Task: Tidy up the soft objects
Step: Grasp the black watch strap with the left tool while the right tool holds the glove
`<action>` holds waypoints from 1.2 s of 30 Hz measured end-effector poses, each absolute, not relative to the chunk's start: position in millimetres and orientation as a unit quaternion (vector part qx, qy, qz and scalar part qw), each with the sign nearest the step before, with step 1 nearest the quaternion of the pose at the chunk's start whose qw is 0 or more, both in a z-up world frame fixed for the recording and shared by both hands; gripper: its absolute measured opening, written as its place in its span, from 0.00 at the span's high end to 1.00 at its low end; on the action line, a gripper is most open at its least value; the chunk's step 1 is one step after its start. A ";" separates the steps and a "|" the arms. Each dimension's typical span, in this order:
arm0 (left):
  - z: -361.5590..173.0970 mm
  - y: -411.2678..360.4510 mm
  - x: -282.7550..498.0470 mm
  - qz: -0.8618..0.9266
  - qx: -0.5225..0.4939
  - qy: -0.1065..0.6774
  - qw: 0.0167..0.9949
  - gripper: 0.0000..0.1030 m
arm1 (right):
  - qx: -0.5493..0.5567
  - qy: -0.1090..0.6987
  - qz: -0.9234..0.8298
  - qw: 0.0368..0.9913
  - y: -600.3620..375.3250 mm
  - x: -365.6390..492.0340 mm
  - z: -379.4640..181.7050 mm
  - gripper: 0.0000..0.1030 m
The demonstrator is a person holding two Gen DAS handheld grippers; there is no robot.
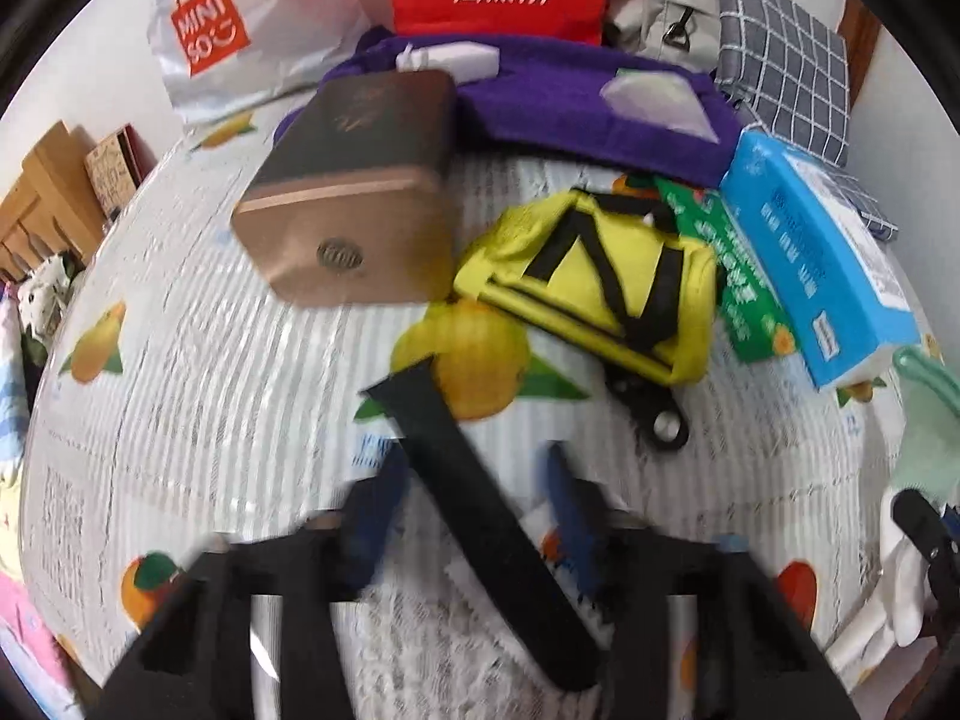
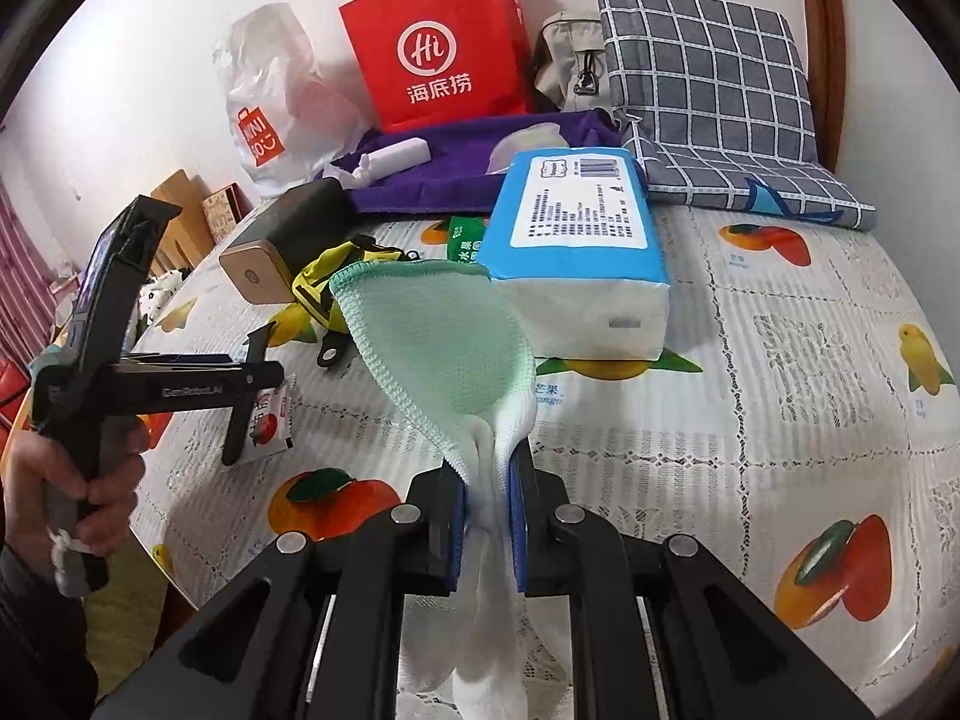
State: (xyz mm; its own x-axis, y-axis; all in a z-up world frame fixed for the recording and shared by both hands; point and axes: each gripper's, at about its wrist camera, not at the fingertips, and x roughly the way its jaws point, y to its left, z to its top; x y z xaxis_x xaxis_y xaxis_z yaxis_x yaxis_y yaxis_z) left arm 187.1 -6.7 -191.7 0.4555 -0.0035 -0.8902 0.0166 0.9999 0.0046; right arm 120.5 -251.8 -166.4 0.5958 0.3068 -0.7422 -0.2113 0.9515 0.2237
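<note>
on the fruit-print tablecloth [image 2: 780, 312], the right gripper [image 2: 487, 516] is clamped on a mint-green and white cloth [image 2: 444, 354]. the left gripper [image 1: 474, 510] has pinched onto the black strap [image 1: 480, 498] of the yellow bag [image 1: 594, 282]. this looks like the gathering step; next, lift the bag clear without dragging the tissue pack [image 2: 576, 252].

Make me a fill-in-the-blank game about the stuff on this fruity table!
1. The right gripper is pinching a ____ and white cloth.
2. The shopping bag with the "Hi" logo is ____.
3. The yellow pouch has ____ straps.
4. The checked cushion is grey and ____.

Missing words: green; red; black; white
</note>
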 end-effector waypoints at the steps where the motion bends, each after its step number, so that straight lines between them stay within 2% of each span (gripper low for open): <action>1: -191.1 -9.1 189.2 -0.010 0.008 0.522 0.853 0.78 | 0.054 0.427 0.140 0.892 -253.5 120.8 -167.9 0.88; 7: -189.4 -10.8 187.6 -0.023 0.034 0.532 0.845 0.79 | 0.060 0.427 0.129 0.893 -262.9 121.1 -171.6 0.88; 8: -189.3 -10.2 186.5 -0.022 0.038 0.533 0.845 0.76 | 0.060 0.428 0.127 0.893 -263.6 121.1 -172.4 0.88; 10: -190.4 -9.8 185.0 -0.005 0.052 0.530 0.846 0.56 | 0.055 0.428 0.124 0.894 -263.7 121.4 -174.0 0.88; 12: -191.9 -4.5 184.8 -0.007 0.033 0.524 0.851 0.55 | 0.057 0.428 0.126 0.893 -263.4 122.0 -175.5 0.88; 14: -192.6 -1.0 184.2 -0.017 0.021 0.522 0.853 0.61 | 0.057 0.429 0.129 0.892 -262.1 121.8 -176.0 0.88; 15: -191.7 -3.2 183.1 -0.029 0.026 0.519 0.854 0.75 | 0.055 0.429 0.130 0.892 -261.6 120.8 -175.9 0.88; 16: -190.9 -7.0 181.8 -0.037 0.033 0.516 0.855 0.81 | 0.054 0.429 0.130 0.892 -260.5 120.1 -175.4 0.88; 19: -189.7 -19.8 181.9 -0.036 0.065 0.514 0.855 0.81 | 0.054 0.428 0.131 0.892 -258.8 118.7 -174.3 0.88; 22: -184.3 -18.1 184.4 -0.052 0.041 0.527 0.847 0.81 | 0.053 0.428 0.130 0.893 -258.6 117.4 -171.6 0.88; 36: -144.0 0.5 173.3 -0.063 0.009 0.497 0.866 0.81 | 0.041 0.408 0.112 0.905 -261.1 110.8 -144.5 0.88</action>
